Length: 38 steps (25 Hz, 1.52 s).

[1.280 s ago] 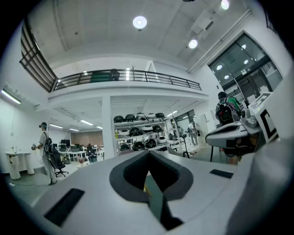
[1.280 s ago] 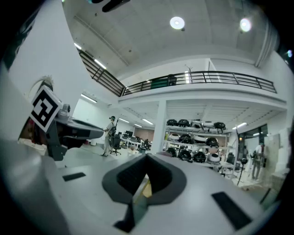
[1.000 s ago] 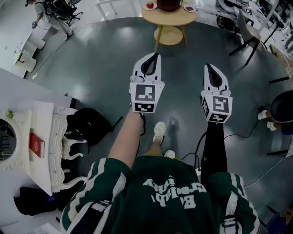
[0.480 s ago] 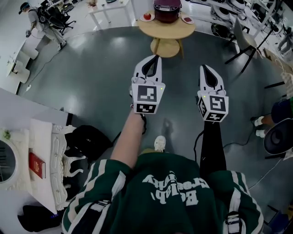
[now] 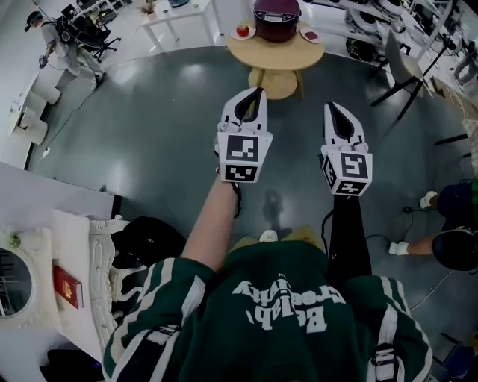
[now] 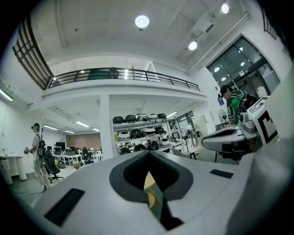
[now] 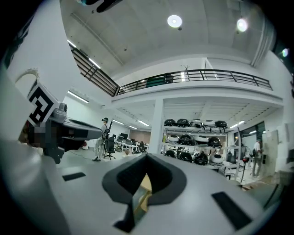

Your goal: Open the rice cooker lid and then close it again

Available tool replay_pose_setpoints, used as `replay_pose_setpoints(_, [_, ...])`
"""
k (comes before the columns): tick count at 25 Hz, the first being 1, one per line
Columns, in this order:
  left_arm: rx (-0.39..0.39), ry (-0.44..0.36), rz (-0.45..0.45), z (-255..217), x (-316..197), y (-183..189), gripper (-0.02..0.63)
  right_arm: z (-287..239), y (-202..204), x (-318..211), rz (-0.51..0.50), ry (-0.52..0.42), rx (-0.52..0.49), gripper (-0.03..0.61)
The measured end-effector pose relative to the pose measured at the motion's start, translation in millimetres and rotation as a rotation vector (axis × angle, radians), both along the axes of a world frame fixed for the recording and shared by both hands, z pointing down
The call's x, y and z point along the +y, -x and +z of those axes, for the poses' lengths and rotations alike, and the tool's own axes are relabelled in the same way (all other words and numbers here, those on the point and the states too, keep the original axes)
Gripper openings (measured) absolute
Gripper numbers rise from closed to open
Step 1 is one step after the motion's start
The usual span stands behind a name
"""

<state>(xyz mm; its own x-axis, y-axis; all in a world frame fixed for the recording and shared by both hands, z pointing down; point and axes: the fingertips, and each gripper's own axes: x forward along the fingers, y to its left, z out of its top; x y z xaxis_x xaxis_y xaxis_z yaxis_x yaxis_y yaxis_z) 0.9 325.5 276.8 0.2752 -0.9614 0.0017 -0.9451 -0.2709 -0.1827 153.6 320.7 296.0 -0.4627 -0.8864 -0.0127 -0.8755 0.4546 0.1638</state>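
— Grey polished floor (image 5: 149,112) of a big open workshop fills most of the head view. What's different from a second ago?

— Starting at the left, the white ornate furniture (image 5: 82,246) has dropped toward the lower corner. Up top, the round pale wooden bench (image 5: 272,51) has slid down from the frame's edge. The dark maroon rice cooker (image 5: 276,15) on it now shows nearly whole, where a second ago only its base peeked in. I read that as the person walking toward it.

— So where does the task stand?

— Not begun, in my judgement. The cooker stands mid-bench, with a red apple on a small plate (image 5: 243,30) to its left and another small plate (image 5: 311,35) to its right. Its lid looks down, though it is small at this range. Both claws hang over bare floor, well apart from it.

— The left one first?

— The white left claw (image 5: 256,95) is clenched, its jaws meeting at the tips with only a thin slit between them. Through that slit its own view catches a sliver of pale wood, probably the bench far ahead. It holds nothing and touches nothing.

— And the right?

— The white right claw (image 5: 331,110) is the same: jaws pressed together, empty, with a strip of pale wood showing through its slit too. It rides level with the left one, and both point at the bench. More approach is needed before either can reach the lid's catch.
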Motion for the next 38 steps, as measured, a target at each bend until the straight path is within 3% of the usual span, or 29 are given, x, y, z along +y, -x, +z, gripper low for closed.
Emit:
replay_pose_setpoints(13, [0.022,0.031,-0.024,25.2,-90.7,13.7,-0.005,13.4,3.6,-94.0,-0.007,-0.002,-0.016,0.005])
replay_pose_setpoints(32, [0.001,0.027,-0.071,25.0,-338.8,6.8,-0.005,10.2,4.2,-355.9,-0.105,-0.018,-0.042,0.005])
replay_pose_setpoints(38, [-0.011,0.029,-0.067,21.7,-394.2,-0.9,-0.005,7.4,3.5,-414.5,-0.127,-0.015,-0.076,0.005])
